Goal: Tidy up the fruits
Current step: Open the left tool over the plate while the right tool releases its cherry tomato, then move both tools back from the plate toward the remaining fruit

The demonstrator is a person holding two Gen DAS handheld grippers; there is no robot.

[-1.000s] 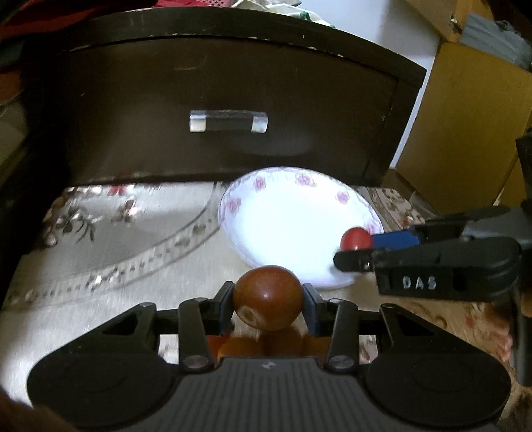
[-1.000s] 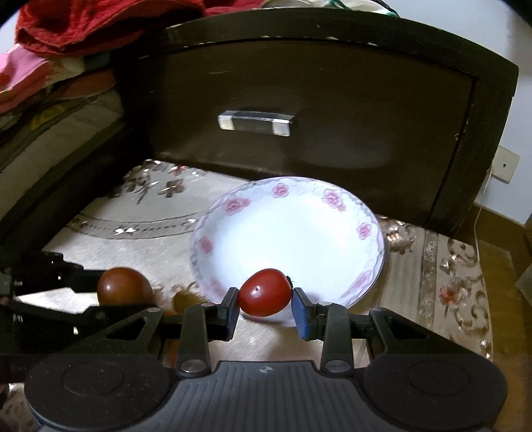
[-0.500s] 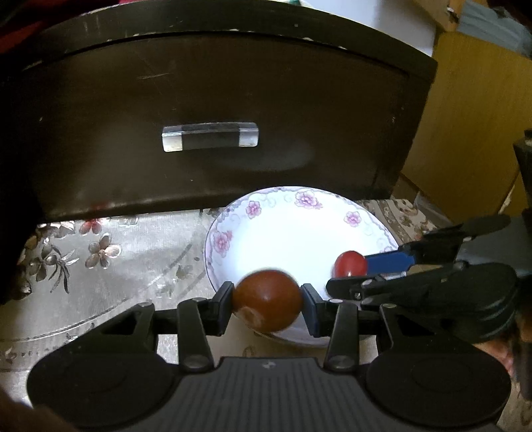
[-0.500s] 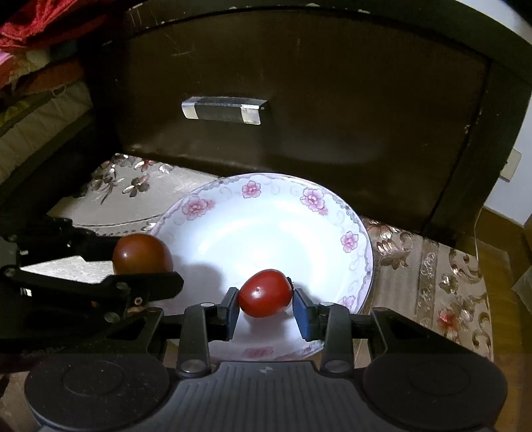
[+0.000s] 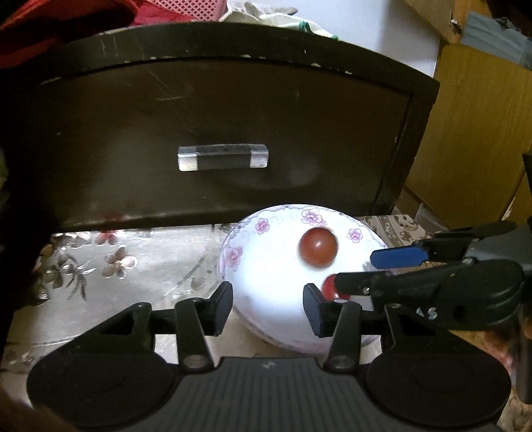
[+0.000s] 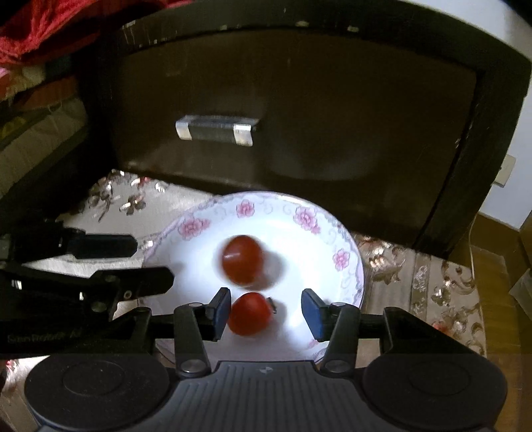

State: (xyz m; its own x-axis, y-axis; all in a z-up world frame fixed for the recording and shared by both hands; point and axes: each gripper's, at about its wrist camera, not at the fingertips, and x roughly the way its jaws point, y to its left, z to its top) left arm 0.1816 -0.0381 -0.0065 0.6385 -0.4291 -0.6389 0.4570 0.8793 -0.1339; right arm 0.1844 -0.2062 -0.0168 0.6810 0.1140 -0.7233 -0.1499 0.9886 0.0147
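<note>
A white plate with pink flowers [image 5: 266, 262] [image 6: 299, 212] sits on the patterned cloth before a dark drawer. A dark red-brown round fruit [image 5: 318, 246] [image 6: 242, 260] lies blurred in the plate. A brighter red tomato [image 6: 250, 313] [image 5: 331, 288] lies in the plate beside it. My left gripper [image 5: 267, 304] is open and empty over the plate's near left rim; it also shows in the right wrist view [image 6: 151, 262]. My right gripper [image 6: 266, 312] is open, with the red tomato against its left finger; it also shows in the left wrist view [image 5: 360, 270].
A dark wooden drawer front [image 5: 232, 126] with a clear handle [image 5: 222, 162] [image 6: 216, 130] stands right behind the plate. Yellow wooden furniture [image 5: 472, 139] is at the right. Red cloth [image 6: 50, 30] lies on top at the left. The floral cloth [image 5: 116, 262] spreads left of the plate.
Both grippers have opened over the plate. The dark fruit has left the left gripper and rolled into the plate. The red tomato has dropped from the right gripper's hold.
</note>
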